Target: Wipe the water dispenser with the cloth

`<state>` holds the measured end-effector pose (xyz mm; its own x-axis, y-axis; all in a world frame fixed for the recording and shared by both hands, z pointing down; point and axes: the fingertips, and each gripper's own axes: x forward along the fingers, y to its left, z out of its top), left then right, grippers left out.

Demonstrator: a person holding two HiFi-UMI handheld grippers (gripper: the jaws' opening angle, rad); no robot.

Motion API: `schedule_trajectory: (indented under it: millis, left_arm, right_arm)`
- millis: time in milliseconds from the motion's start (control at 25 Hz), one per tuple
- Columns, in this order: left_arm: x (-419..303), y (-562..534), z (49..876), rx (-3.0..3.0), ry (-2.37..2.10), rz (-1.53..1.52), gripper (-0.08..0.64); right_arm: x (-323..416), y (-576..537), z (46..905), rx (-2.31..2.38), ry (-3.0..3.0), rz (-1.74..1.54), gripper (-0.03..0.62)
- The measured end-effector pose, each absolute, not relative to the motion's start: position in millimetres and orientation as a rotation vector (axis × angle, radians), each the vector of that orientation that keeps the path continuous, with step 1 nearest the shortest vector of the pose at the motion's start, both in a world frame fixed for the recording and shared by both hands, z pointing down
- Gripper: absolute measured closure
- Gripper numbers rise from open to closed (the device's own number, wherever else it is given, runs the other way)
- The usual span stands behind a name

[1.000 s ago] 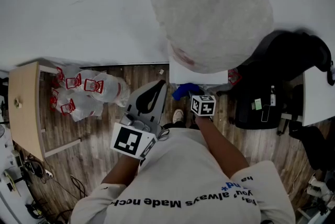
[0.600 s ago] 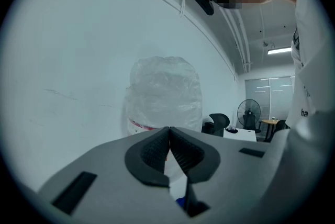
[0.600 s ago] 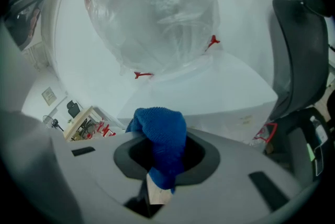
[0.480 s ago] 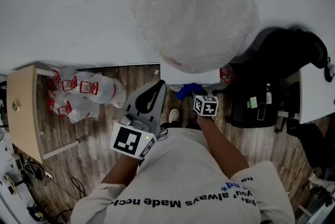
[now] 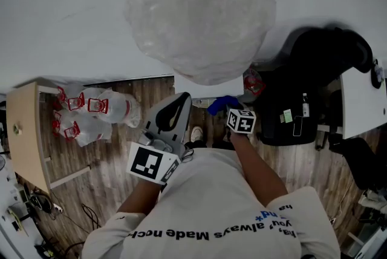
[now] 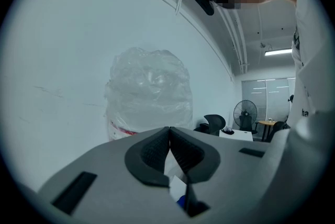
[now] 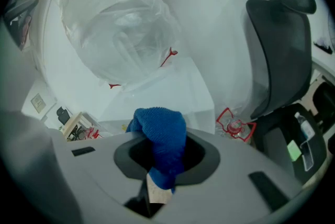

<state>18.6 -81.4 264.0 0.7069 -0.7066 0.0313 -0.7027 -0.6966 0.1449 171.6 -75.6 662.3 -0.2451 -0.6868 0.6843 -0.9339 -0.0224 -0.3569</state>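
The water dispenser [image 5: 208, 87] is a white box against the wall, topped by a big bottle wrapped in clear plastic [image 5: 199, 13]. In the right gripper view the white body [image 7: 167, 89] and wrapped bottle [image 7: 118, 24] fill the middle. My right gripper [image 5: 225, 105] is shut on a blue cloth [image 7: 159, 142], held just in front of the dispenser's front face. The cloth [image 5: 221, 104] shows blue in the head view too. My left gripper [image 5: 172, 114] hangs shut and empty, left of the dispenser, with the bottle [image 6: 149, 94] ahead of it.
A black office chair [image 5: 314, 88] stands right of the dispenser. Clear bags with red print [image 5: 91, 109] lie on the wooden floor at left, beside a light wooden table [image 5: 27, 131]. A white desk [image 5: 363, 100] is at far right. The person's torso fills the lower head view.
The head view has shifted, so the dispenser and bottle slid left in frame. The right gripper with the cloth stays by the dispenser's front; the left gripper has not moved.
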Motion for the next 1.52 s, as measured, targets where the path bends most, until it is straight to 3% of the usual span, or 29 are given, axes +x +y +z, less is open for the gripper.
schedule_trajectory:
  millis: [960,1520]
  left_arm:
    - [49,-74,266,2.734,-1.190,-0.039,0.540]
    - [-5,-75,272,2.712,-1.250,-0.025,0.540]
  right_arm:
    - [233,-67,665,1.781,-1.896,1.215,0.511]
    - [116,-59,667,1.501,-2.103,1.235,0.509]
